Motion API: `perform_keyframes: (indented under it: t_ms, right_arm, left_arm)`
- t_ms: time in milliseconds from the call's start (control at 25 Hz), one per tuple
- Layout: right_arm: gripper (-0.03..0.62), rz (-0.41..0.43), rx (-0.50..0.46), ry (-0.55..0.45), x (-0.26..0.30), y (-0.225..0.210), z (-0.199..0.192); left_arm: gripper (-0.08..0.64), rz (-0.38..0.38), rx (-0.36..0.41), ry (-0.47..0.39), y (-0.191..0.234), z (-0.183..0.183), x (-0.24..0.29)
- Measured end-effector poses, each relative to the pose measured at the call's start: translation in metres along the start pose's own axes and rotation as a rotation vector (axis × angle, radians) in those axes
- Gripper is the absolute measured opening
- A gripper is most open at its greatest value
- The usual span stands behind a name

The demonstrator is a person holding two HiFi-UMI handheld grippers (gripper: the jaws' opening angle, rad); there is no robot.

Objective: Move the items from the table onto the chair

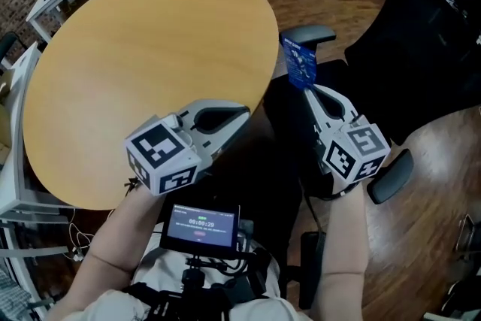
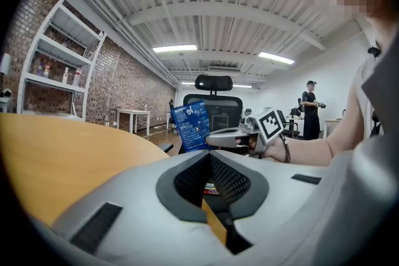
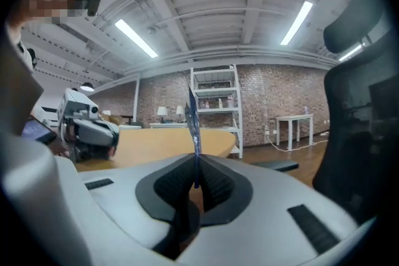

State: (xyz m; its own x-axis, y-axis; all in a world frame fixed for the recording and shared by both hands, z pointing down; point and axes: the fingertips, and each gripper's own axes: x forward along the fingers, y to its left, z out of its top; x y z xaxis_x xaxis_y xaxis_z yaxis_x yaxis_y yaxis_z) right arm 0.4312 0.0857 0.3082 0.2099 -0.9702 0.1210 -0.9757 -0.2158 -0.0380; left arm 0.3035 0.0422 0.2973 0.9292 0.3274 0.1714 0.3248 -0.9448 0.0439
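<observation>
my right gripper (image 1: 312,92) pinches only the bottom edge of the blue packet (image 1: 299,62), upright over the black chair (image 1: 421,56), my left gripper (image 1: 242,115) closed and empty, so that thin grip could slip, or a high release could send it off the seat.

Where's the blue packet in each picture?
Head view: the blue packet sits right of centre, past the round wooden table, pinched in the right tool.
Left gripper view: mid-picture, before the black chair.
Right gripper view: centre, edge-on, a thin strip.
Shared landmark: the round wooden table.
</observation>
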Motion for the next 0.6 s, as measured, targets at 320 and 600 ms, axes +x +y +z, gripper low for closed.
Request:
perform_keyframes:
  t_ms: [320,600]
  right_arm:
    - [0.025,-0.38,-0.219,0.425,-0.036,-0.12,-0.164]
    - [0.029,-0.541,-0.516,0.803,-0.067,-0.183,-0.269]
  left_arm:
    - [0.005,-0.004,0.005,0.002,0.0,-0.003,0.003]
    - [0.005,-0.002,0.005,0.005,0.001,-0.006,0.002]
